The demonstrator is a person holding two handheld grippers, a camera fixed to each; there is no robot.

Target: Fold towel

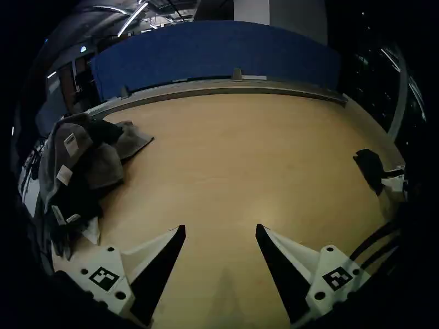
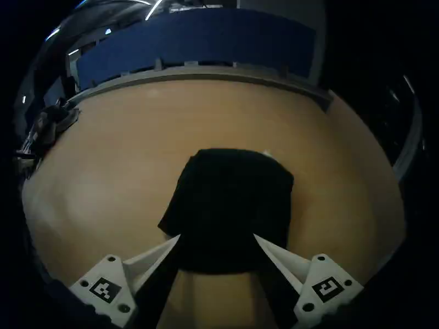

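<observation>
Table: pale wooden tabletop (image 1: 236,153), blue fabric partition (image 1: 219,55) along its far edge.
Left gripper (image 1: 219,233): jaws spread wide over bare wood.
Right gripper (image 2: 217,238): jaws spread too, black folded towel (image 2: 230,208) lies flat between the tips.
Clutter: heap of grey and black cloths (image 1: 82,159) at the table's edge, well apart.

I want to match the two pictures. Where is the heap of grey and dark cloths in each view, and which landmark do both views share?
Left gripper view: the heap of cloths lies large at the left side, on the wooden table.
Right gripper view: the heap of cloths is small, at the far left edge of the table.
Shared landmark: the blue partition behind the table's far edge.
</observation>
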